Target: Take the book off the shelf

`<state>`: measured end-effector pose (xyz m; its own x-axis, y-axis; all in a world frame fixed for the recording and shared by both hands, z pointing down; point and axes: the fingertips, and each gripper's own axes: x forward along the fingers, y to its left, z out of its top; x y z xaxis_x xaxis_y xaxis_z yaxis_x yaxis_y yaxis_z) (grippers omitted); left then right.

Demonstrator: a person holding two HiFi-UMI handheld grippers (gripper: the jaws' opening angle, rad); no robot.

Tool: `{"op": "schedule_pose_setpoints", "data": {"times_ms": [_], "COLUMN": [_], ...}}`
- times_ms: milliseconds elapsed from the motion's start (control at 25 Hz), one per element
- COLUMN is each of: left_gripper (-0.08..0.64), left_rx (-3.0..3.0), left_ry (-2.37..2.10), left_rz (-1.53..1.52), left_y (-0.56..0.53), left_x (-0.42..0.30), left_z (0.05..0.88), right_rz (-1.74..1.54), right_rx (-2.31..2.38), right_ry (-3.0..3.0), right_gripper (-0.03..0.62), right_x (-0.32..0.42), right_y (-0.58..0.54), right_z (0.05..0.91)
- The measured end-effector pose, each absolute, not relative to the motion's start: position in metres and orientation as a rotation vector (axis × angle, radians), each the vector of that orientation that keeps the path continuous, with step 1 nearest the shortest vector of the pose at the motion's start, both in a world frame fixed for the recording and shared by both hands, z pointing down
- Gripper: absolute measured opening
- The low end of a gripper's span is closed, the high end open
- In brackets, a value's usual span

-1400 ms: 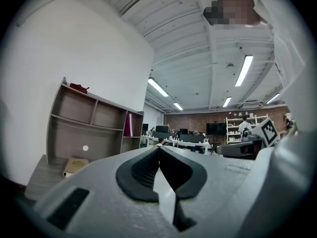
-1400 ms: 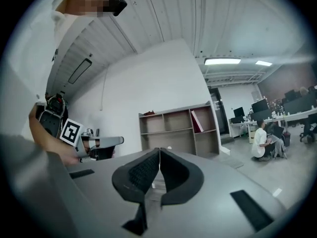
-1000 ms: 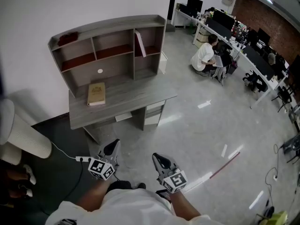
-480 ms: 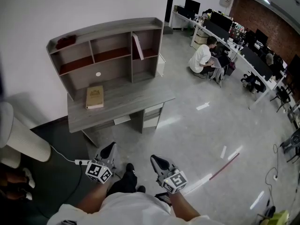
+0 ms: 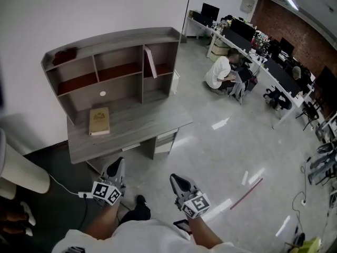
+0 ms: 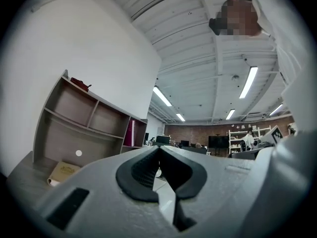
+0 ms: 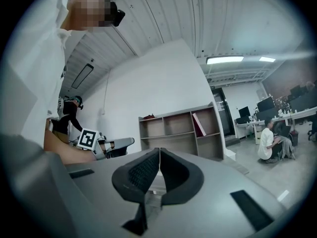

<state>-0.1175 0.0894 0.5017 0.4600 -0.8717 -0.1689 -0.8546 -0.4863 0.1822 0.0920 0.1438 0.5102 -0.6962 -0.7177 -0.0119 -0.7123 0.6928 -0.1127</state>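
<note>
We stand in an open office with a glossy grey concrete floor (image 5: 221, 152) and a plain white wall, against which sits a grey wood-grain desk (image 5: 142, 126) carrying a three-bay shelf unit of the same matt laminate (image 5: 113, 37). The thin maroon hardcover book (image 5: 151, 62) stands in the upper right compartment of that shelf, its long axis near upright but tilted, the top leaning toward the divider on its left and seemingly resting on it. A thicker tan book (image 5: 99, 121) lies flat on the desk top below, apart from the shelf boards. Our left gripper (image 5: 117, 162) and right gripper (image 5: 176, 178) hang low by our body, well apart from the desk. The ribbed black pads of each are pressed together with nothing between them. The maroon book lies ahead and above both, a little right of centre, so we judge the right gripper has the straighter line to it. Its narrow, smooth spine edge faces out, which suits a pinch across the thickness once the jaws are spread.
</note>
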Motion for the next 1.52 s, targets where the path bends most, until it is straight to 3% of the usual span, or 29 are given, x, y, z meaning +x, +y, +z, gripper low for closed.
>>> {"op": "schedule_pose_setpoints", "data": {"times_ms": [480,680,1520], "left_gripper": [0.015,0.016,0.017], "left_rx": [2.729,2.767,2.745], "left_ry": [-1.404,-1.287,-1.316], "left_rz": [-0.414,-0.291,-0.316], "left_y": [-0.044,-0.074,-0.176], "left_x": [-0.142,-0.144,-0.135], "left_z": [0.467,0.484,0.484], "right_rz": [-0.001,-0.021,0.086], "right_rx": [-1.224,-1.235,-1.305], "right_ry": [2.923,2.920,2.873], "right_gripper": [0.015,0.015,0.015], "right_x": [0.029,0.009,0.045], "right_y": [0.017,-0.010,-0.119], "right_z": [0.482,0.475,0.476]}}
